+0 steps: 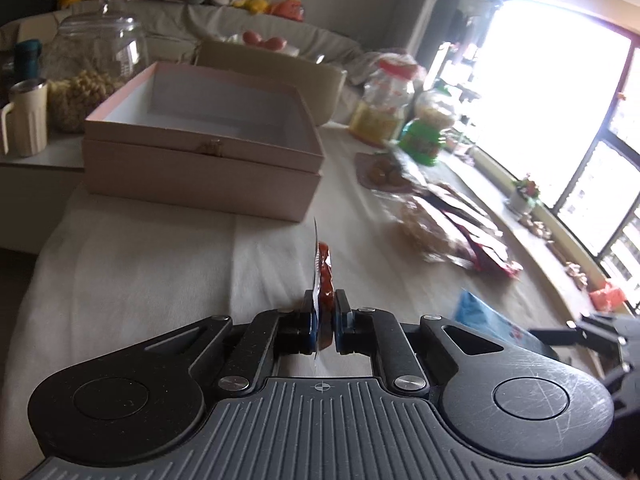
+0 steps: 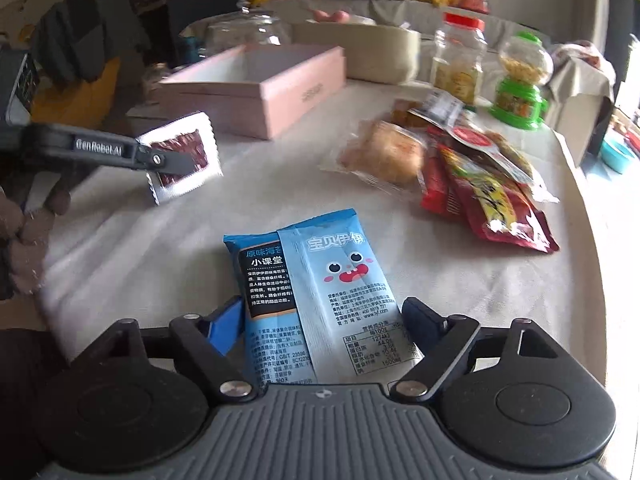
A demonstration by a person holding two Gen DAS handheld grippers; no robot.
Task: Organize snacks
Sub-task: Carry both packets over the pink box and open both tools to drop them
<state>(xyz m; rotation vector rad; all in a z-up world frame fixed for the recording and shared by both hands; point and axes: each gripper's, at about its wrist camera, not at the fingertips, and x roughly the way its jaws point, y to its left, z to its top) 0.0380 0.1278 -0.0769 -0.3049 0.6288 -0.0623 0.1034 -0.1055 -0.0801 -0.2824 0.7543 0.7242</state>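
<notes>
Red packet, left wrist view: my left gripper (image 1: 324, 308) is clamped on a small red-filled sachet (image 1: 322, 276), which stands edge-on between the blue pads above the white tablecloth (image 1: 140, 264).
Pink box, left wrist view: open pink box (image 1: 208, 140) sits ahead on the cloth, its lid standing up behind it.
Snack pile, left wrist view: blurred wrapped snacks (image 1: 444, 220) lie to the right of the box, apart from it.
Jars, left wrist view: glass jar (image 1: 96, 68) is left of the box; a red-capped jar (image 1: 384, 100) stands beyond the pile.

Blue packet, right wrist view: my right gripper (image 2: 324, 320) has its fingers spread wide either side of a blue snack packet (image 2: 316, 292) lying flat on the cloth; I cannot tell whether the pads touch it.
Left claw, right wrist view: it holds the sachet (image 2: 180, 156) in the air, near the box (image 2: 256, 84).
Pile, right wrist view: the red wrappers and a bun (image 2: 460, 168) lie right of centre.
</notes>
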